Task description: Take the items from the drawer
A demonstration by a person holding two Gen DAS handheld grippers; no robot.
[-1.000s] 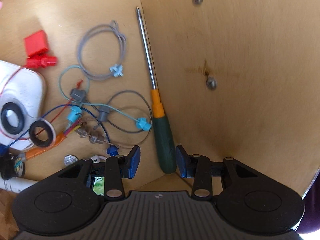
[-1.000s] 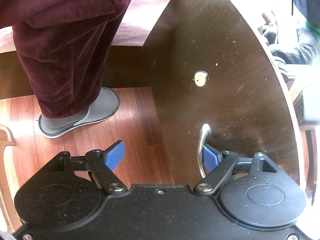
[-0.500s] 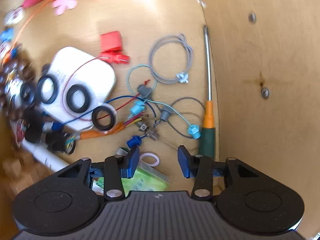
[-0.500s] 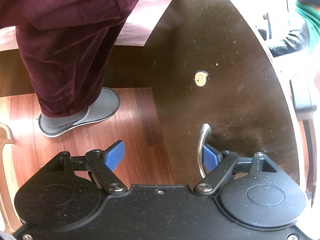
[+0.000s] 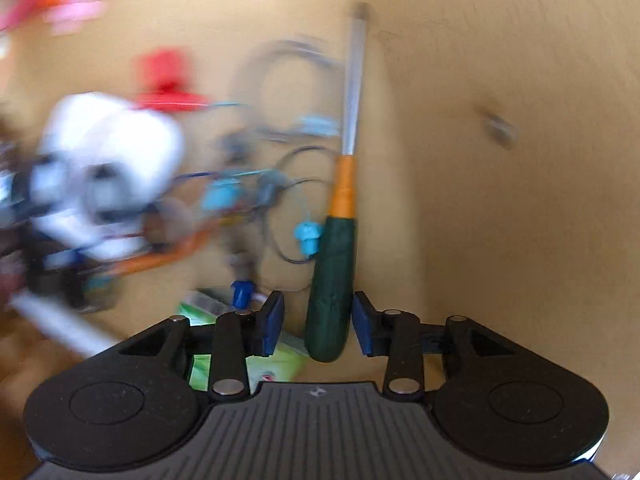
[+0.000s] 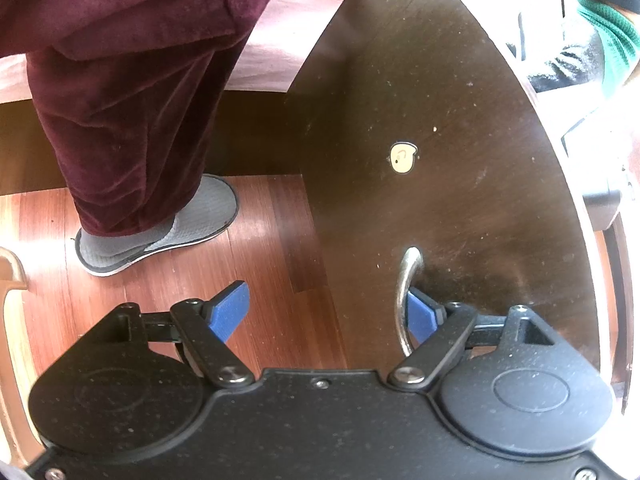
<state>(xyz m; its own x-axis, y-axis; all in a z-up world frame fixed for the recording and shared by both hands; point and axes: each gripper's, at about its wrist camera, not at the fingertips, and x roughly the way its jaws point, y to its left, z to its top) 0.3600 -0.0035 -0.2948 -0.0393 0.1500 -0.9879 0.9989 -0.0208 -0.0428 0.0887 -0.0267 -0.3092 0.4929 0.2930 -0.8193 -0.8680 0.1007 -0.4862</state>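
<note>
In the left wrist view, a screwdriver (image 5: 334,280) with a dark green handle, orange collar and steel shaft lies on the drawer floor (image 5: 248,32) against the right wall. My left gripper (image 5: 318,322) is open, its blue pads on either side of the handle's end, with gaps on both sides. In the right wrist view, my right gripper (image 6: 328,310) is open, with its right pad hooked behind the metal handle (image 6: 404,300) of the dark drawer front (image 6: 460,160).
Blurred clutter fills the drawer's left: a white box (image 5: 108,152), a red clip (image 5: 168,80), looped wires with blue connectors (image 5: 306,236), a green packet (image 5: 276,360). The wooden drawer wall (image 5: 500,200) is close on the right. A person's leg and grey slipper (image 6: 160,232) stand on the wood floor.
My left gripper has swung right and now brackets the screwdriver handle; the view is motion-blurred. The right gripper has stayed on the drawer handle.
</note>
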